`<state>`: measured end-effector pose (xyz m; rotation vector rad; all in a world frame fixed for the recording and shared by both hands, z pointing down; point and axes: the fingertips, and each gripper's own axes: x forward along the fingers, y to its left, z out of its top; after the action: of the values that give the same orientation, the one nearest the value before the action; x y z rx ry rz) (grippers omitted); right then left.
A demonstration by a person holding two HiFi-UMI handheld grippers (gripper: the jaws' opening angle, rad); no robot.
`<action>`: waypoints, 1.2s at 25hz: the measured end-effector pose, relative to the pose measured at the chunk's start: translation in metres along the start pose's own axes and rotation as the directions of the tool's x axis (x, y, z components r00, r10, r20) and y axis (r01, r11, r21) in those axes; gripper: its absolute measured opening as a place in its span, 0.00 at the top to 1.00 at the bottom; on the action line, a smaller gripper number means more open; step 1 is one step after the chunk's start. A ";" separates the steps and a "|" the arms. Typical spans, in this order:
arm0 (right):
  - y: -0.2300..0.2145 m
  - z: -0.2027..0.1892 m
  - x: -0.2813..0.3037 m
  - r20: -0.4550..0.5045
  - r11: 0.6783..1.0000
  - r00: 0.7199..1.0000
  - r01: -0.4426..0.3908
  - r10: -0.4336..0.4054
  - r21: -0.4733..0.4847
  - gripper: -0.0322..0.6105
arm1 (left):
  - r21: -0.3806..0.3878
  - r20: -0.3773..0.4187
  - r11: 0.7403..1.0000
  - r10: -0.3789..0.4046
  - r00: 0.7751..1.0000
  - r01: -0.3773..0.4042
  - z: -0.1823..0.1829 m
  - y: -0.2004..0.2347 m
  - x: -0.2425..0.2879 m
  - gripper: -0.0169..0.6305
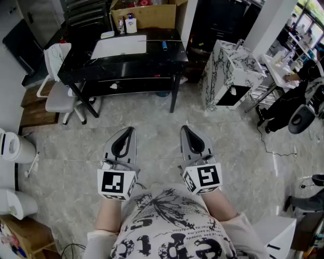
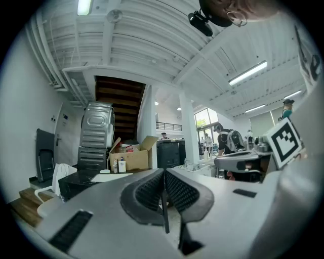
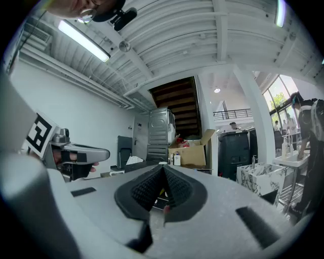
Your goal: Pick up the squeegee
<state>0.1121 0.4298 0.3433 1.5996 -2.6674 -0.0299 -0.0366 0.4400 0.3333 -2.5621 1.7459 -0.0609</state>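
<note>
My left gripper (image 1: 131,130) and right gripper (image 1: 184,128) are held side by side in front of my torso, level, above the tiled floor and pointing at the black table (image 1: 86,71). Both are shut with nothing between the pads; the left gripper view (image 2: 163,173) and the right gripper view (image 3: 163,168) show the pads pressed together. On the table lie a white sheet (image 1: 120,46) and a small blue item (image 1: 164,45). I cannot make out a squeegee for certain in any view.
A cardboard box (image 1: 147,14) with bottles stands behind the table. A white chair (image 1: 61,93) is at its left end and a marble-patterned cabinet (image 1: 227,76) at its right. White bins (image 1: 12,146) line the left wall. A person in black (image 1: 296,98) works at far right.
</note>
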 end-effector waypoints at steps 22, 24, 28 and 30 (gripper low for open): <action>0.002 -0.017 0.040 -0.061 0.999 0.998 0.018 -0.015 0.044 0.96 | -0.013 -0.051 1.000 0.007 0.999 -0.008 -0.017 0.031 0.016 0.95; 0.000 -0.023 0.050 -0.074 0.999 0.997 0.012 -0.009 0.044 0.96 | -0.017 -0.065 1.000 0.016 0.998 -0.017 -0.017 0.035 0.023 0.95; -0.012 -0.034 0.077 -0.085 0.998 0.996 0.000 0.006 0.063 0.96 | -0.020 -0.071 0.999 0.035 0.997 -0.037 -0.024 0.046 0.046 0.95; -0.018 -0.038 0.096 -0.084 0.997 0.996 -0.015 0.021 0.075 0.96 | -0.012 -0.072 0.999 0.042 0.997 -0.043 -0.033 0.054 0.061 0.95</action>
<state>0.0842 0.3361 0.3824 1.5585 -2.6476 0.1361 -0.0667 0.3629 0.3635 -2.5621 1.8301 -0.1418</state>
